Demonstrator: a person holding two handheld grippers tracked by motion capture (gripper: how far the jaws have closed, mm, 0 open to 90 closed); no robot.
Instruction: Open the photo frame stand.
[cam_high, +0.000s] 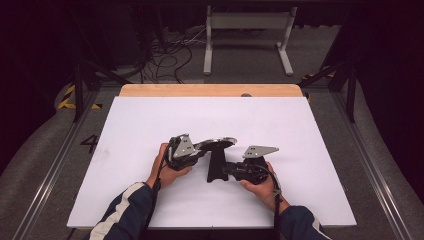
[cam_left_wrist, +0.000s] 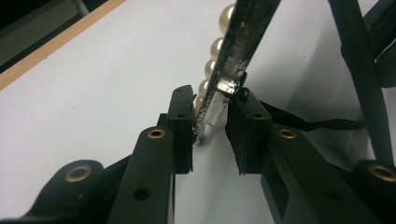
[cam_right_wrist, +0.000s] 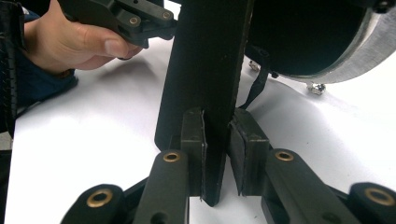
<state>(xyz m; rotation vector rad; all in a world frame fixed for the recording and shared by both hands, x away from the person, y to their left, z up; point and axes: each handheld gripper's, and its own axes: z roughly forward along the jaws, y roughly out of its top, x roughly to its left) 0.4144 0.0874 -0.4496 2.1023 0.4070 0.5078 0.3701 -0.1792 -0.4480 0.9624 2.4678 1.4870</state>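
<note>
Now the left gripper (cam_left_wrist: 210, 123) has its jaws narrowed onto the thin, silver-scuffed edge of a round dark plate (cam_left_wrist: 243, 42), and a row of pearl beads (cam_left_wrist: 212, 60) runs along that edge just beyond the pads. Over to the right, the right gripper (cam_right_wrist: 217, 140) pinches a flat black board (cam_right_wrist: 205, 70) between nearly closed jaws, the board standing upright on its edge. From above, the left gripper (cam_high: 181, 152) sits left of centre on the white table (cam_high: 150, 120), the right gripper (cam_high: 247, 169) a little nearer and to the right, with the plate (cam_high: 217, 143) and the board (cam_high: 217, 165) meeting between them. It looks like a display stand in mid-handling: both pieces are gripped and raised, touching or nearly so. Whether they're joined, I can't tell; settling it upright seems to remain.
</note>
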